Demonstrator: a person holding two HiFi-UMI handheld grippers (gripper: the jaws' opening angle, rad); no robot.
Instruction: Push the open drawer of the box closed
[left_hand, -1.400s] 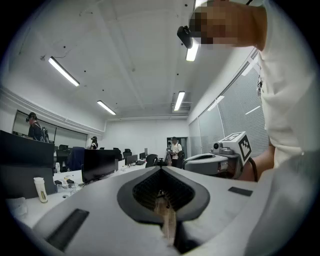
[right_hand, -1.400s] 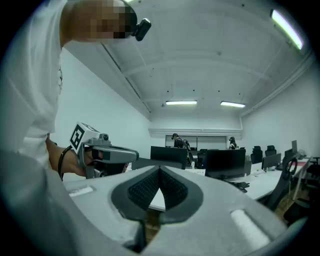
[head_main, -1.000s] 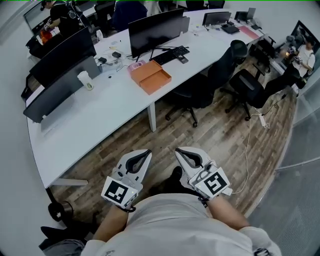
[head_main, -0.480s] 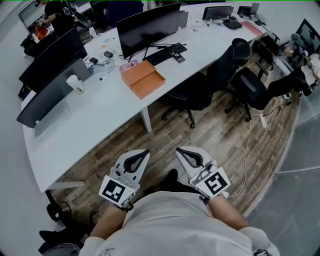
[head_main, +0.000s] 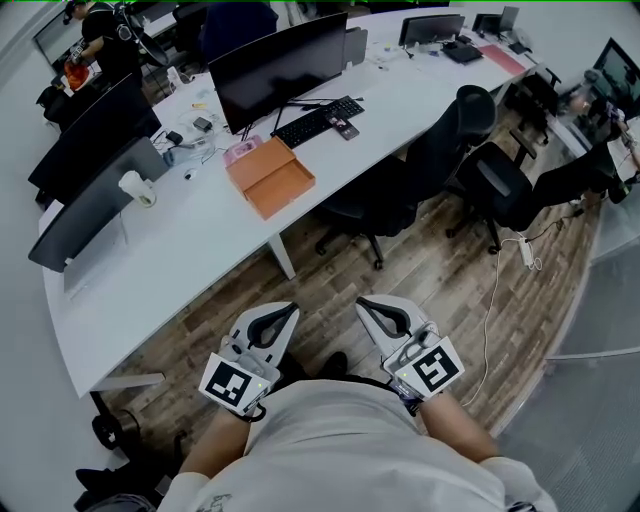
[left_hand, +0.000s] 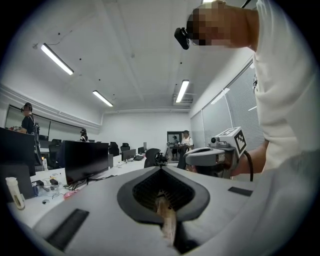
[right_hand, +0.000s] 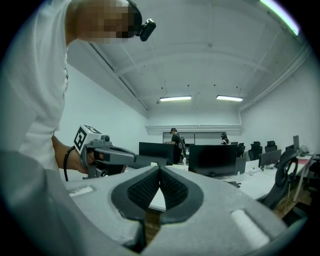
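Note:
The orange box lies on the long white desk in the head view, its drawer drawn out toward the desk's near edge. Both grippers are held close to the person's body over the wooden floor, far short of the box. My left gripper is shut with nothing in it; its tips meet in the left gripper view. My right gripper is shut and empty too, tips together in the right gripper view. Each gripper view shows the other gripper alongside: the right one, the left one.
A black monitor and keyboard stand behind the box, a paper cup to its left. Black office chairs stand between me and the desk's right part. A white cable trails on the floor. People sit at far desks.
The desk and orange box have slid left and lower in the head view as the person walks toward them. Both grippers keep the same shut pose in front of the body.

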